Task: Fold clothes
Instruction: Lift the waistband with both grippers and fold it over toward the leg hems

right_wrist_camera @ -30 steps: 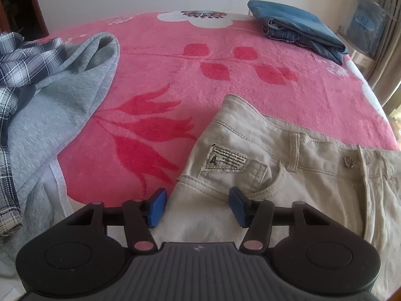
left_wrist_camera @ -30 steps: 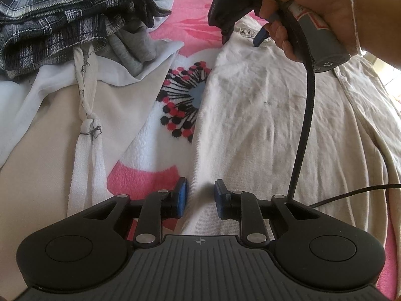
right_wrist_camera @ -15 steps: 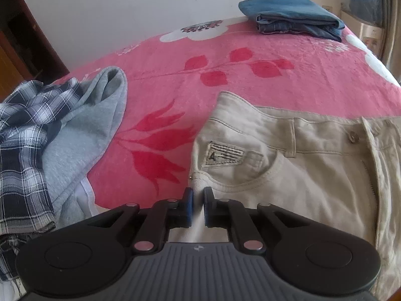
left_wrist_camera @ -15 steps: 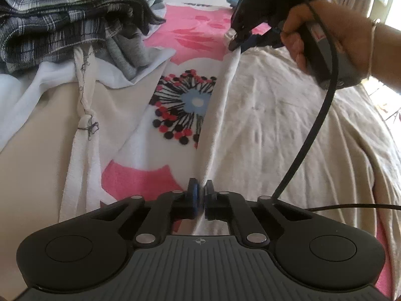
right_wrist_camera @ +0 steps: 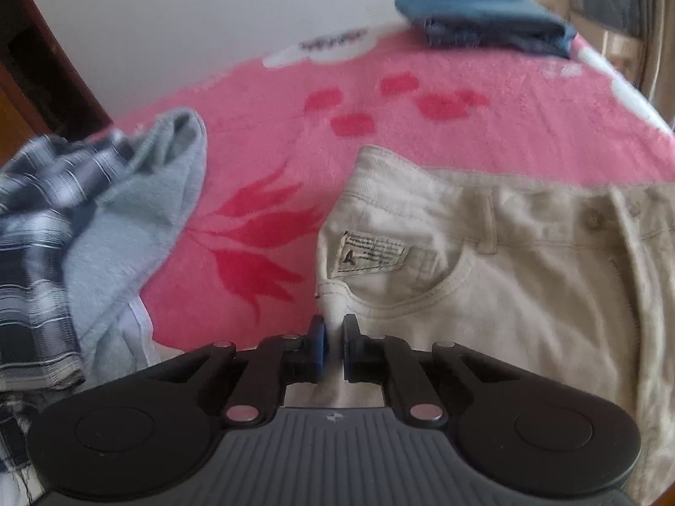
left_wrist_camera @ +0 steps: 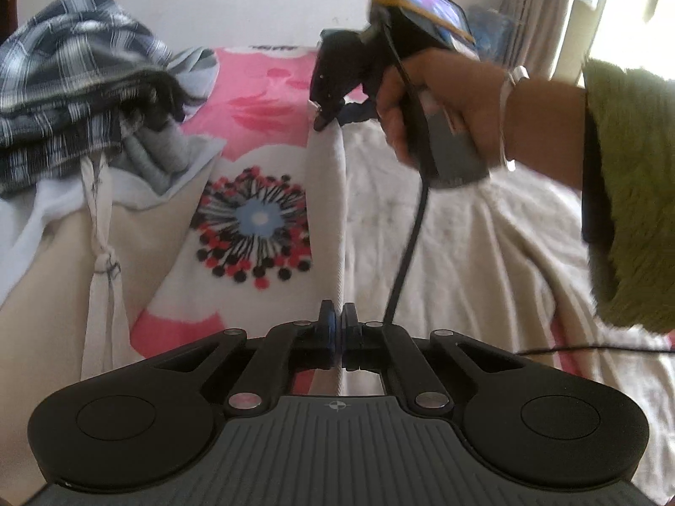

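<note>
- Checked dark fabric, the plaid shirt (left_wrist_camera: 71,97), is heaped at the far left of the bed with a grey garment (right_wrist_camera: 139,211) tucked against it; both wait unfolded, well apart from the work in hand.
- A white cloth strip (left_wrist_camera: 101,253) lies knotted just right of that heap, over the pink flowered blanket (right_wrist_camera: 422,135).
- Next comes the task's piece, the beige trousers (right_wrist_camera: 527,295), spread flat on the blanket with the waistband toward the far side and the label by the pocket showing.
- The left hand-held gripper (left_wrist_camera: 337,329) is closed on the trousers' left edge, the cloth pinched between its pads and drawn up into a taut ridge.
- Along that same ridge, farther off, the right hand-held gripper (right_wrist_camera: 333,337) is clamped on the edge just below the waistband corner; the left view shows a hand (left_wrist_camera: 426,114) in a green sleeve (left_wrist_camera: 633,194) holding it.
- At the far right back corner folded blue jeans (right_wrist_camera: 485,21) sit finished.
- Judged step: the lengthwise fold is starting, with one side seized at two points and lifted.
- The next move likely calls for both grips to travel together to the right, carrying the edge over to the opposite side while keeping the ridge taut, so the legs land stacked without a twist.
</note>
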Demonstrator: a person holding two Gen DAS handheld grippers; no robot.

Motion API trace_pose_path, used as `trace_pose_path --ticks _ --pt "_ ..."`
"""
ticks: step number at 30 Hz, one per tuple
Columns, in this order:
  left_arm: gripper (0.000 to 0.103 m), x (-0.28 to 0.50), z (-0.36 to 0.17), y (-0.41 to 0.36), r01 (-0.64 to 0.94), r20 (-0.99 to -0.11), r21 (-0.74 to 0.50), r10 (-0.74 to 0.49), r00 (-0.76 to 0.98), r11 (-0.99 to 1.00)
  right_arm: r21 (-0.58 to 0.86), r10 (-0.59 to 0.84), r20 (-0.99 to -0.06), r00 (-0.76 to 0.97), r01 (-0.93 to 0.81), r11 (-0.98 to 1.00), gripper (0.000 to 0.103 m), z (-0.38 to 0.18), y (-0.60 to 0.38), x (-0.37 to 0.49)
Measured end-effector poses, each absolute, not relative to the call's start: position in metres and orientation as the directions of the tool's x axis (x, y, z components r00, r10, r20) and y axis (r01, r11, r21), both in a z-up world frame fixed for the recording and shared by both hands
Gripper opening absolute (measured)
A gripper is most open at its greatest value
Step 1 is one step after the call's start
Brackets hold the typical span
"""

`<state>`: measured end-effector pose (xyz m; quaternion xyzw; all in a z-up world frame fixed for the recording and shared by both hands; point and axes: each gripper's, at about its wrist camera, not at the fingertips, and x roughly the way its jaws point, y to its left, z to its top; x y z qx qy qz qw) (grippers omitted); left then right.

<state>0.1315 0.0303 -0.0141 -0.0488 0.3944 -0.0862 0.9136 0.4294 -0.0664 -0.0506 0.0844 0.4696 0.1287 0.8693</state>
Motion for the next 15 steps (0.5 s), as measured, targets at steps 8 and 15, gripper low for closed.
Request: trace_pose_path --ticks 8,15 --pt "0.000 0.127 0.030 -0.011 0.300 -0.652 -0.183 -0.344 0.675 0.936 0.392 0.428 -0.644 0.634 -0.206 0.896 0.007 0.002 -0.163 0.402" --pt "0.000 0.153 0.048 -0.090 0.449 -0.643 -0.234 -0.484 0.594 0.862 0.442 0.407 -0.579 0.707 -0.148 0.885 0.007 0.017 -0.269 0.395"
